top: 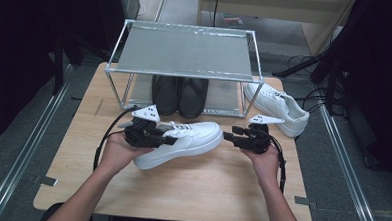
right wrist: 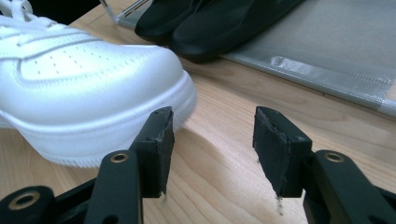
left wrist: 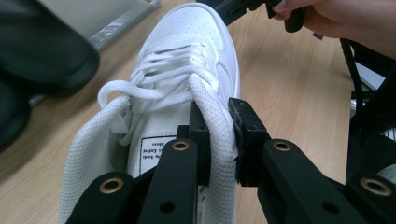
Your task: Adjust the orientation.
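Note:
A white sneaker [top: 187,140] lies on the wooden table [top: 190,190], toe pointing right. My left gripper [top: 168,139] is shut on the padded collar of this white sneaker [left wrist: 187,79], one jaw inside the opening and one outside. My right gripper [top: 228,136] hovers open just off the toe, with nothing between its jaws. In the right gripper view the sneaker's toe [right wrist: 93,88] sits just left of my open right gripper [right wrist: 212,140]. A second white sneaker [top: 279,106] rests at the table's right edge.
A two-level metal shoe rack [top: 186,52] stands at the back of the table. A pair of black shoes [top: 179,95] sits on its lower shelf, close behind the held sneaker. Bare wood lies in front of the hands.

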{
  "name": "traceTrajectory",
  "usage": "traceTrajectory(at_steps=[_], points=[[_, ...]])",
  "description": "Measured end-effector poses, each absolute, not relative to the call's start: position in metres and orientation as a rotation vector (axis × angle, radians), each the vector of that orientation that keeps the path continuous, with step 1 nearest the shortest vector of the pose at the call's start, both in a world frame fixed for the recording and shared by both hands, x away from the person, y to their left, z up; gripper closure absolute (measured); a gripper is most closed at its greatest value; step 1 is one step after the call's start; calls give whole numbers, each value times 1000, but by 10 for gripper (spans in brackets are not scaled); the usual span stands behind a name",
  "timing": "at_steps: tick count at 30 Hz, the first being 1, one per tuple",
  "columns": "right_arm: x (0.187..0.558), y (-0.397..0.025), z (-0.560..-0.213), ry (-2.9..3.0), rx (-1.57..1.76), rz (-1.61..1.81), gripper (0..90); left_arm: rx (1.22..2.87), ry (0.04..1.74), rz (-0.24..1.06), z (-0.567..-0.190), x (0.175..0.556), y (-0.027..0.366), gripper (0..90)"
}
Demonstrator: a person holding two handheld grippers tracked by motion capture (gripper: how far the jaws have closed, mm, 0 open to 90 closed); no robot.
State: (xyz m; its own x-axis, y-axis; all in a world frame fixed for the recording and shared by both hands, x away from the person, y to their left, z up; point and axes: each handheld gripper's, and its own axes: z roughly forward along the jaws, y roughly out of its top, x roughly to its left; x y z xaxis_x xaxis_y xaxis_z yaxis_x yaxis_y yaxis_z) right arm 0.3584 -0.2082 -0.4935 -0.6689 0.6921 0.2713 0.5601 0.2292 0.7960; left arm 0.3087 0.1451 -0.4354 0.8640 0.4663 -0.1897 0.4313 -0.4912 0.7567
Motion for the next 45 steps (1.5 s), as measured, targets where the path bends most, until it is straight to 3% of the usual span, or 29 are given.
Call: traceTrajectory(at_steps=[11, 15, 34, 45], points=[[346, -219, -494, 2326, 1231, 1414, 493, 2207, 632, -112, -473, 310, 119, 808], [344, -220, -494, 2321, 1237, 1411, 493, 2267, 603, -99, -480, 305, 108, 802], [331, -213, -492, 2342, 1213, 1404, 512, 2186, 613, -151, -454, 313, 139, 635], [317, -201, -489, 2375, 1171, 1426, 570, 2159, 637, -51, -434, 320, 171, 589]])
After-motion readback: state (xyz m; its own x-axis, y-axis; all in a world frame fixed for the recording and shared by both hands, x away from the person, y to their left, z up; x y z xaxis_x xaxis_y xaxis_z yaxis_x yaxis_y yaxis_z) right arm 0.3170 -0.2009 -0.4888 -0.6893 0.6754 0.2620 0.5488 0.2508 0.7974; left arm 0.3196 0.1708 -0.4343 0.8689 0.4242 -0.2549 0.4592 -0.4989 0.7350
